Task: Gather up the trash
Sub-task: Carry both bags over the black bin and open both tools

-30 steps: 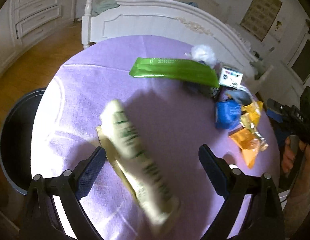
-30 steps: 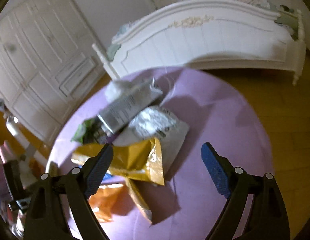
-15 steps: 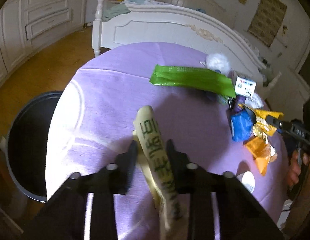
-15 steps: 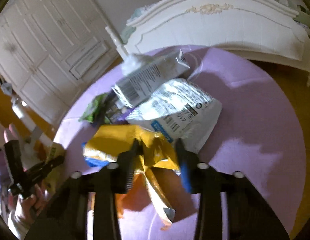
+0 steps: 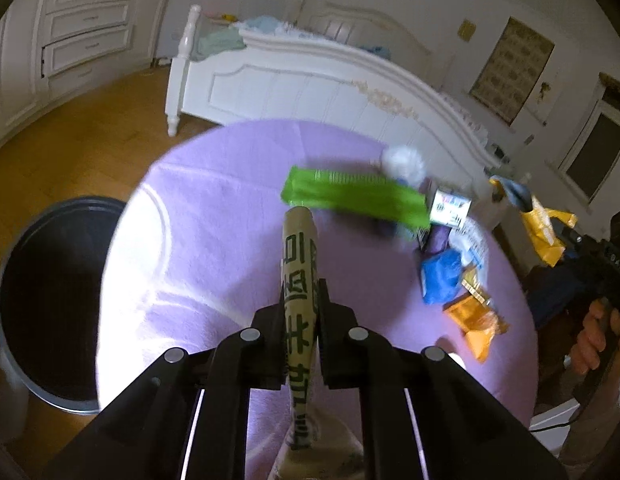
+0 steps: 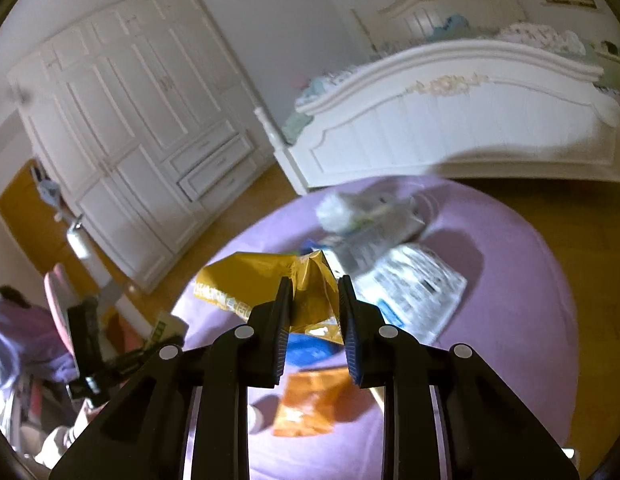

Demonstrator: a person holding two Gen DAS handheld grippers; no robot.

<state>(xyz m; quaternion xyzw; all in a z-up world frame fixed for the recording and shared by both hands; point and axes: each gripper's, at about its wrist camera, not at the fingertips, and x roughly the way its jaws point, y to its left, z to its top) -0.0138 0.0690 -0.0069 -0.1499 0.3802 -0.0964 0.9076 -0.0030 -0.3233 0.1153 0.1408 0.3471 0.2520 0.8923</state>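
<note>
While the left wrist view was read from its left edge, a dark round trash bin stood on the wooden floor at lower left, just beside the counter with its purple cloth, likely set there so wrappers could be dropped straight off the edge. At centre, the left hand-held gripper had just been closing and was clamped narrowly on a long beige wrapper, which stuck out forward past the fingertips. Dark green characters ran down it, but blur left them unreadable. Farther right lay a green packet, a white wad, a small printed box, a blue wrapper and an orange wrapper, bunched toward the counter's right side. At the far right, the right hand-held gripper showed, carrying a yellow bag.

In the right wrist view, the left hand-held gripper with its wrapper appeared small at lower left. At centre, the right hand-held gripper had also just been closing; its pads pinched a crumpled fold of the yellow bag, apparently raised clear of the cloth. Pale print on the bag could not be made out. To the right lay a silvery printed pouch; its text was too smeared to read.
</note>
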